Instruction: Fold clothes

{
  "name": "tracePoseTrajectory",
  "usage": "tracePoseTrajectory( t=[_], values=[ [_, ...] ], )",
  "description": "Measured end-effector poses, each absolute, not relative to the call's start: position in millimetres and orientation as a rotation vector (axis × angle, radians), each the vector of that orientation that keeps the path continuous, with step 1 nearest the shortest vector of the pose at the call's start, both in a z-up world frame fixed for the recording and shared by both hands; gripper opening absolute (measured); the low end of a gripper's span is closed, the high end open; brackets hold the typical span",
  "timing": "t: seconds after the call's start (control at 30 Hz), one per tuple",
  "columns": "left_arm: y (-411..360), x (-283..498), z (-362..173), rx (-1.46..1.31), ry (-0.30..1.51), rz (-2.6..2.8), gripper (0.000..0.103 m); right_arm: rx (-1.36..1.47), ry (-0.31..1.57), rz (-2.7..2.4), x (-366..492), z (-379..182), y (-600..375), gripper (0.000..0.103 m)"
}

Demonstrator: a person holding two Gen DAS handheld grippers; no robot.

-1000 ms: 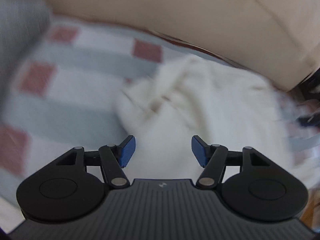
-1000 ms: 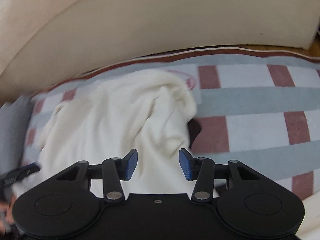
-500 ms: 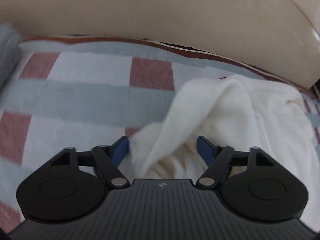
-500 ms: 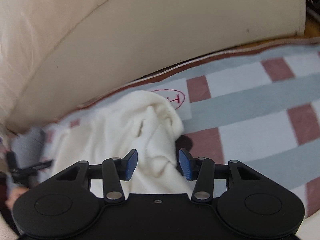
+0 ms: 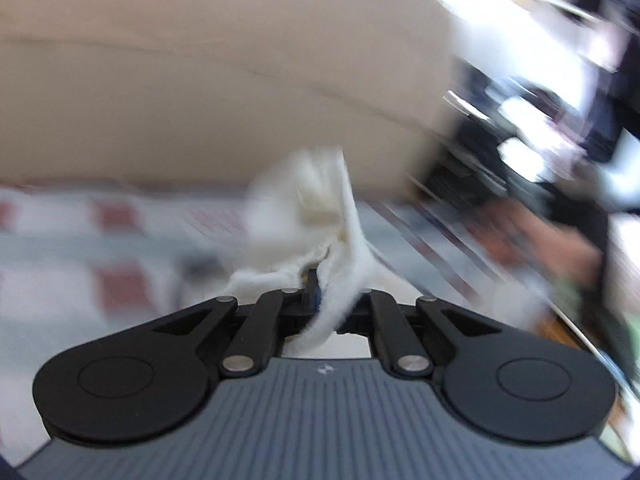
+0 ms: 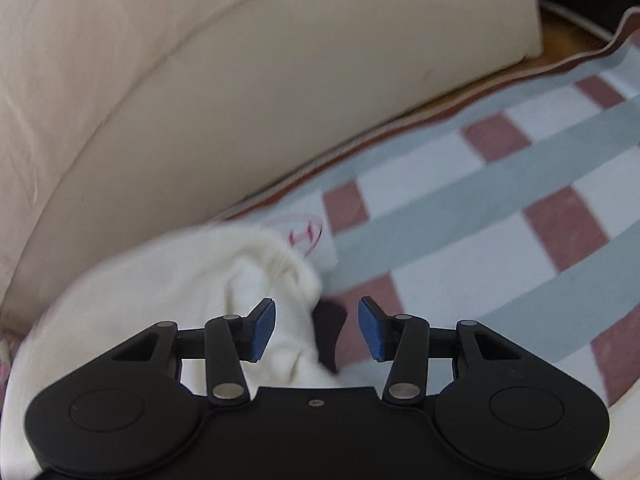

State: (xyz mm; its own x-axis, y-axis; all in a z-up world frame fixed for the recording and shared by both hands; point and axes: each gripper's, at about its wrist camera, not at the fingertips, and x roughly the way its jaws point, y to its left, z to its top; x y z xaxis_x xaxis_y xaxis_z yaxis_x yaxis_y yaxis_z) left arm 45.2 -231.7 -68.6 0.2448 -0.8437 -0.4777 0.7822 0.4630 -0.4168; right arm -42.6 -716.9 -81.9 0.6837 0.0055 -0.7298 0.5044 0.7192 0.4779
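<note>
While your left gripper (image 5: 320, 296) is pinching a fold of the cream garment (image 5: 316, 216), your right gripper (image 6: 317, 328) is hovering wide apart over the checked blanket (image 6: 500, 200).

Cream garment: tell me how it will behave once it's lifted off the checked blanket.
Probably floppy: the cream garment bunches and drapes where the left tongs pinch it. It looks light, rising in a loose peak from one grip. The rest likely trails and drags across the checked blanket, since the right tongs hang open, holding nothing.
</note>
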Motion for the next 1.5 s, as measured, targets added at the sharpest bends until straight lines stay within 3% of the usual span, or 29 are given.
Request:
tracePoseTrajectory(
  t=[0.23, 0.4, 0.6, 0.77, 0.97, 1.13, 1.17, 1.2, 1.23, 1.5],
  values=[
    [-199.3, -13.4, -140.3, -0.055, 0.995, -1.036, 0.005, 0.860, 0.764, -0.201, -31.1, -83.0, -708.5, 0.052],
    [-199.6, -15.7, -141.8, 0.016, 1.034, -1.016, 0.005, 0.695, 0.843, -0.123, -35.2, -86.7, -672.5, 0.052],
    [-200.0, -18.4, -143.6, 0.101, 1.079, -0.990, 0.006, 0.379, 0.786, -0.419, -81.9, -84.1, -657.2, 0.052],
    [-194.3, -14.9, -133.2, 0.141, 1.090, -0.989, 0.007, 0.584, 0.804, -0.368, -117.0, -102.7, -681.6, 0.052],
    [-167.6, -3.1, -86.0, 0.184, 0.878, -0.832, 0.009, 0.886, 0.897, -0.162, -124.1, -147.1, -689.7, 0.052],
    [-187.1, -20.7, -120.8, 0.361, 0.938, -0.778, 0.010, 0.844, 0.888, -0.088, -122.1, -154.0, -670.2, 0.052],
    [-188.1, -19.0, -125.2, 0.366, 0.958, -0.753, 0.010, 0.817, 0.873, -0.100, -121.4, -152.3, -666.1, 0.050],
    [-189.0, -17.2, -129.5, 0.370, 0.979, -0.727, 0.011, 0.722, 0.898, -0.141, -117.2, -146.3, -658.6, 0.025],
    [-189.9, -15.5, -133.9, 0.374, 1.000, -0.701, 0.011, 0.623, 0.924, -0.182, -112.8, -140.1, -650.9, 0.017],
    [-181.1, -8.3, -126.2, 0.380, 0.975, -0.647, 0.014, -0.088, 0.743, -0.498, -170.6, -50.1, -548.8, 0.014]
  ],
)
